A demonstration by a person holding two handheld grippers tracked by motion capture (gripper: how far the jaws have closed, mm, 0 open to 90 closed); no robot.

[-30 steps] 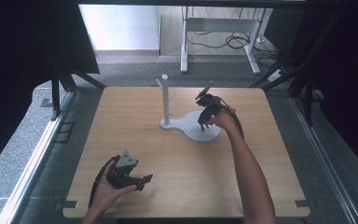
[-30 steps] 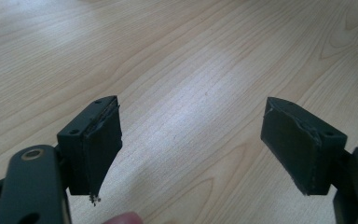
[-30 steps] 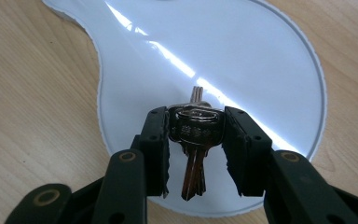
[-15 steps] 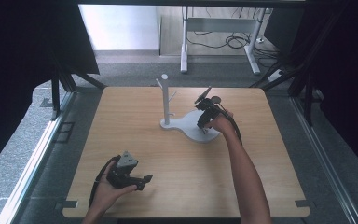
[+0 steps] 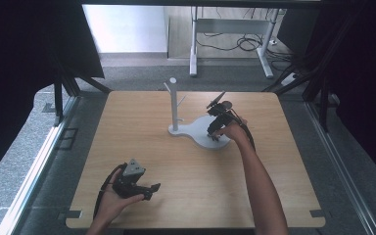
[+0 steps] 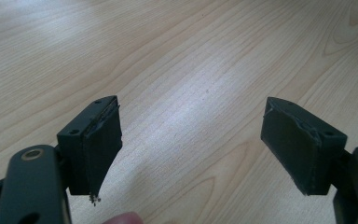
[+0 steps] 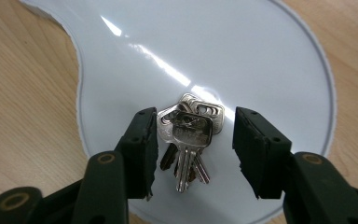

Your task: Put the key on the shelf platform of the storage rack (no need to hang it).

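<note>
A bunch of silver keys (image 7: 189,135) lies on the glossy white base (image 7: 242,60) of a small stand. My right gripper (image 7: 195,147) hangs just over the keys, open, one jaw on each side of the bunch, not closed on it. From above, the right gripper (image 5: 216,128) points down at the white base (image 5: 198,134), whose upright post (image 5: 174,103) has short pegs. My left gripper (image 5: 152,188) rests low near the table's front left, and its jaws (image 6: 191,149) stand wide open over bare wood.
The wooden table (image 5: 142,147) carries the stand at its middle back. Dark curtains flank both sides. Beyond the far edge lie a grey floor, a desk frame (image 5: 230,39) and loose cables.
My right gripper has dropped lower onto the stand's base and shifted slightly forward. The left gripper has stayed almost still.
</note>
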